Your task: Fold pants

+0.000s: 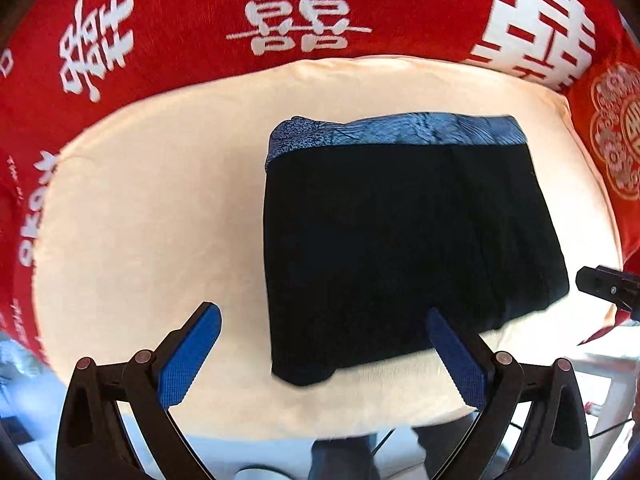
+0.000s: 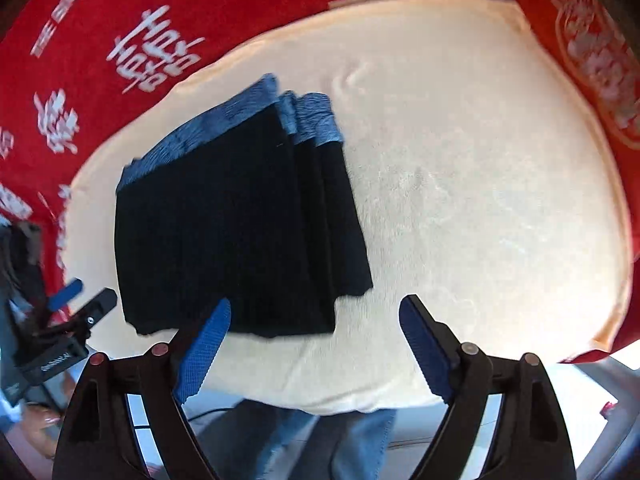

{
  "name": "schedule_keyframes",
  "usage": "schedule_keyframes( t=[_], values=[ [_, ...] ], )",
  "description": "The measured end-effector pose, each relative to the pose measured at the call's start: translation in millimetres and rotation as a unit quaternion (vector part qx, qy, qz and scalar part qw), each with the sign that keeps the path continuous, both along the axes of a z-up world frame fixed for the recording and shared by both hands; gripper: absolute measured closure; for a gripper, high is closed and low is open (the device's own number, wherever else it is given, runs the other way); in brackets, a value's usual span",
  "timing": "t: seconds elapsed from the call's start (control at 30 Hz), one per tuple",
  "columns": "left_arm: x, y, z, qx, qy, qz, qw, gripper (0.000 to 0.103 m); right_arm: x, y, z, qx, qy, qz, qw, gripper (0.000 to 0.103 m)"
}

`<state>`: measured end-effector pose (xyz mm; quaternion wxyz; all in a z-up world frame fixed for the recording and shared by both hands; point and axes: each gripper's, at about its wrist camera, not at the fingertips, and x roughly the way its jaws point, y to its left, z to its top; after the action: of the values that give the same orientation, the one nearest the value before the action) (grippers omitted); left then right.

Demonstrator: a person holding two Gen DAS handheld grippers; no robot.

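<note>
Both grippers are seen spread wide, nothing gripped. The folded black shorts point(image 1: 404, 248) lie on the cream cushion point(image 1: 140, 220), ahead-right of the left gripper point(image 1: 324, 344), ahead-left of the right gripper point(image 2: 316, 344); waistband point(image 1: 400, 130) points away. Neither is judged clearly nearer.

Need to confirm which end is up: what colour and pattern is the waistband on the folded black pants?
Blue, with a fine lighter print, on the folded black pants' waistband; clearest in the left wrist view.

My left tongs point(image 1: 322, 344) and right tongs point(image 2: 316, 338) carry black arms with round reddish-brown pivot pins and ribbed blue pads point(image 1: 188, 356); below them, blue jeans point(image 2: 352, 436) cover the person's legs.
</note>
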<state>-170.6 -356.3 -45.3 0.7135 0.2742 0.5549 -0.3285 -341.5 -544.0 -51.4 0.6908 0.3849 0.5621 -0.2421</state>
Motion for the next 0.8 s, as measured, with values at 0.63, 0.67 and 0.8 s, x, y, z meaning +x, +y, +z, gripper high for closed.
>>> schedule_keyframes(
  t=[0.63,0.67,0.8],
  values=[
    [-22.0,44.9,75.6,0.005,-0.005,0.011,0.9999,0.000,9.6,73.7,87.0,-0.054,0.032,0.005,0.998,0.000],
    [-22.1,45.8,78.3,0.005,-0.004,0.010,0.9999,0.000,9.9,74.8,89.7,-0.056,0.034,0.005,0.998,0.000],
    [-21.7,46.8,87.7,0.004,-0.006,0.007,1.0000,0.000,12.2,78.3,97.9,-0.057,0.045,0.011,0.997,0.000]
  ],
)
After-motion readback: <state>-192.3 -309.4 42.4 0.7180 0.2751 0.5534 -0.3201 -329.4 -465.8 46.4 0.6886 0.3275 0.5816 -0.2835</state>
